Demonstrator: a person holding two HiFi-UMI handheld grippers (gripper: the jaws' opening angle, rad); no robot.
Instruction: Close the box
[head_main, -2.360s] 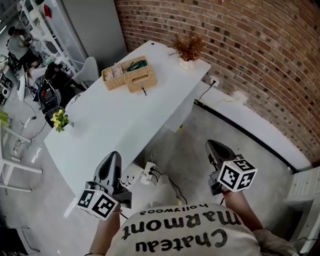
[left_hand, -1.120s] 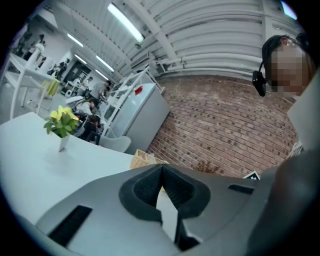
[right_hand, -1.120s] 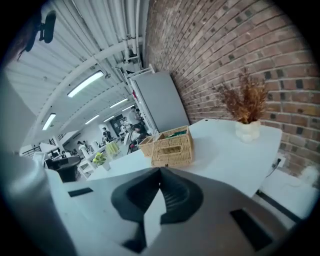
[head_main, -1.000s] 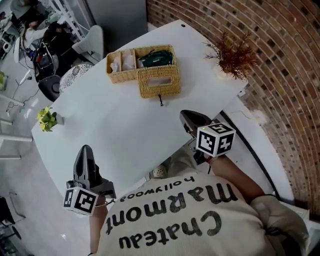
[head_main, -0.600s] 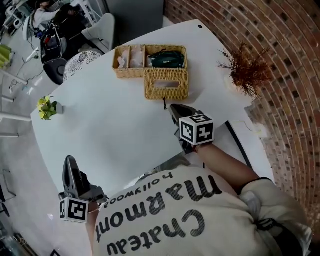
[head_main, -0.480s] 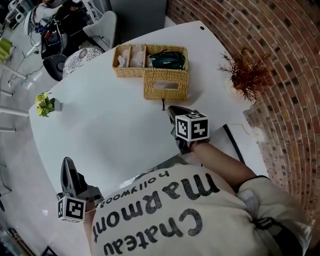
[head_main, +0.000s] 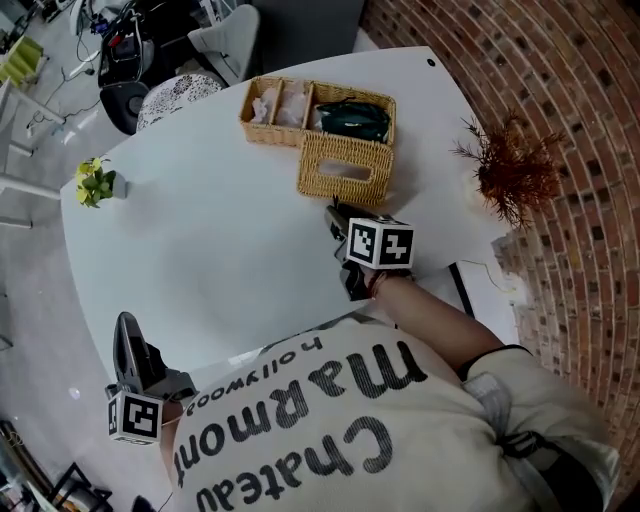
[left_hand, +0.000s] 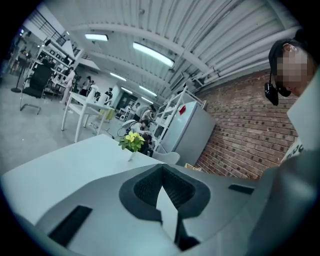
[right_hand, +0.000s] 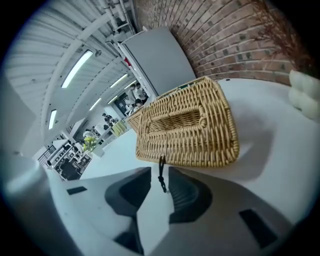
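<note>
A wicker box (head_main: 290, 105) with compartments stands at the far side of the white table (head_main: 200, 250); a dark green item (head_main: 352, 117) lies in it. Its wicker lid (head_main: 345, 168) (right_hand: 185, 127) lies open in front of it, nearer me. A black cord (right_hand: 161, 176) hangs from the lid's near edge. My right gripper (head_main: 334, 218) (right_hand: 160, 175) sits just before that edge; its jaws have just been opening and stand open, the cord dangling between them untouched. My left gripper (head_main: 124, 328) (left_hand: 161, 170) is shut and empty, low by the table's near left edge.
A dried plant (head_main: 515, 170) in a white vase (right_hand: 305, 95) stands at the table's right end by the brick wall. A small pot of yellow flowers (head_main: 95, 183) (left_hand: 132, 141) sits at the left end. Chairs and shelving lie beyond the table.
My right gripper has come forward and down to the lid's cord, and its jaws have gone from shut to open. The left gripper has swung left and stays shut.
</note>
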